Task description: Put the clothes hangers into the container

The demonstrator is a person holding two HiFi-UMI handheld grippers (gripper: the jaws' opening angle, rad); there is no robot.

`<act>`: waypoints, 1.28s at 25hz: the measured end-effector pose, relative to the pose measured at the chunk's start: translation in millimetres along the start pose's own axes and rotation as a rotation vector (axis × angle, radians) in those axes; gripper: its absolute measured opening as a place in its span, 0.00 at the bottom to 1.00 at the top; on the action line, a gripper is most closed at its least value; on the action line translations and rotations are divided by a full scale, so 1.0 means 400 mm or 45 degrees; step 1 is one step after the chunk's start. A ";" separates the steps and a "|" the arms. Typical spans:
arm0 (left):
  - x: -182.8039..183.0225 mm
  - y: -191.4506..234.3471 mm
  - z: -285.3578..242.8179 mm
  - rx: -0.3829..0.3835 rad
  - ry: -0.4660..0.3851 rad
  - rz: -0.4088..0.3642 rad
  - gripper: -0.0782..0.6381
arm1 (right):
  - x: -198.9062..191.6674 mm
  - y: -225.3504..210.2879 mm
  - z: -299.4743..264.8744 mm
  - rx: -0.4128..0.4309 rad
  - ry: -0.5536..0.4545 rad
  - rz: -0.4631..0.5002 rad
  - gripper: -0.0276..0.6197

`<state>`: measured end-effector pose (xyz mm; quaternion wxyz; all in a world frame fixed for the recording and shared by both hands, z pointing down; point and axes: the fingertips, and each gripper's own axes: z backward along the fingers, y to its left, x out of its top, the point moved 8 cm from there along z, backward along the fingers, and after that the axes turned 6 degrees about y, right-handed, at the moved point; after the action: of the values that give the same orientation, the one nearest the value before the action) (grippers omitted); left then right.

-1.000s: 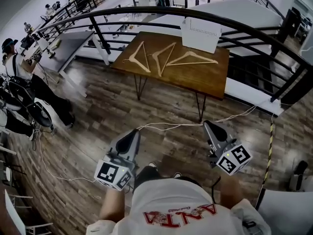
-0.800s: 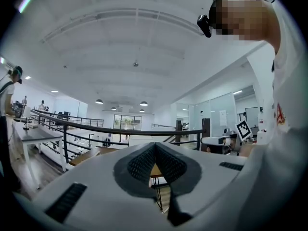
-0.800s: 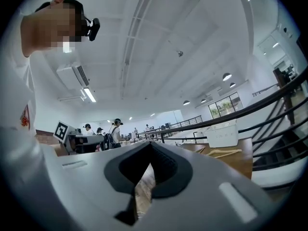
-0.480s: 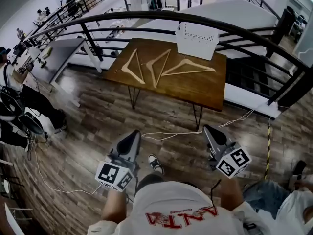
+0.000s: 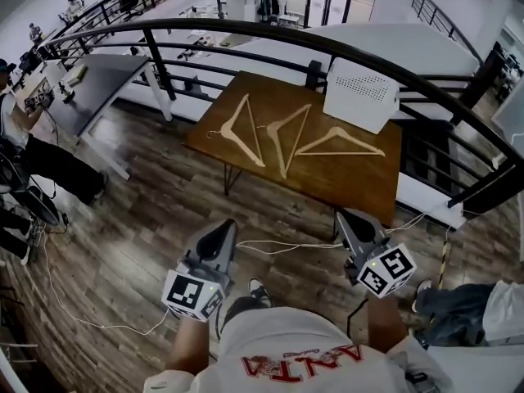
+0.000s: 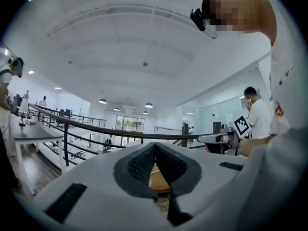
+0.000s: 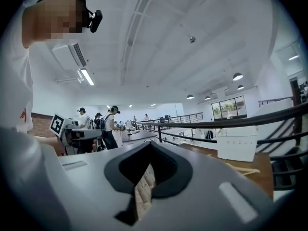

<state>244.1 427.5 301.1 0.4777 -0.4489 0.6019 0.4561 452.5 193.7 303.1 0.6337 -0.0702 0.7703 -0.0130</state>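
Three wooden hangers lie side by side on the brown table [image 5: 360, 182]: a left hanger [image 5: 241, 129], a middle hanger [image 5: 286, 133] and a right hanger [image 5: 340, 144]. The white perforated container [image 5: 360, 95] stands at the table's back right corner. My left gripper [image 5: 219, 229] and right gripper [image 5: 348, 218] hang over the wood floor, well short of the table. Both are shut with nothing between their fingers. The right gripper view shows the container [image 7: 237, 149] and one hanger [image 7: 240, 166] ahead, beyond the shut right gripper [image 7: 150, 147]. The left gripper [image 6: 155, 146] points toward the table too.
A black curved railing [image 5: 270, 35] runs behind the table. White cables [image 5: 278, 244] trail on the floor before the table legs. A grey workbench [image 5: 90, 76] and a person [image 5: 33, 150] are at the left. Someone's leg [image 5: 458, 309] is at the right.
The table has come nearer and shifted right in the head view. Both grippers stay shut and empty in the same stance. A leg has come in at the lower right.
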 end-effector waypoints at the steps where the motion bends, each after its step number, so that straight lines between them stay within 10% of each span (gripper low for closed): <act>1: 0.006 0.035 -0.006 0.007 -0.001 -0.004 0.12 | 0.011 0.003 -0.042 0.007 0.008 0.013 0.04; 22: -0.020 0.365 -0.022 0.184 -0.042 0.090 0.12 | 0.095 0.028 -0.481 0.180 0.136 0.192 0.04; 32: 0.043 0.478 -0.246 0.285 0.005 0.094 0.12 | 0.146 -0.188 -0.722 0.276 0.166 0.200 0.04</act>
<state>38.8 364.0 319.5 0.5065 -0.3710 0.6663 0.4024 166.0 92.3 311.2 0.5853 0.0601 0.8070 -0.0508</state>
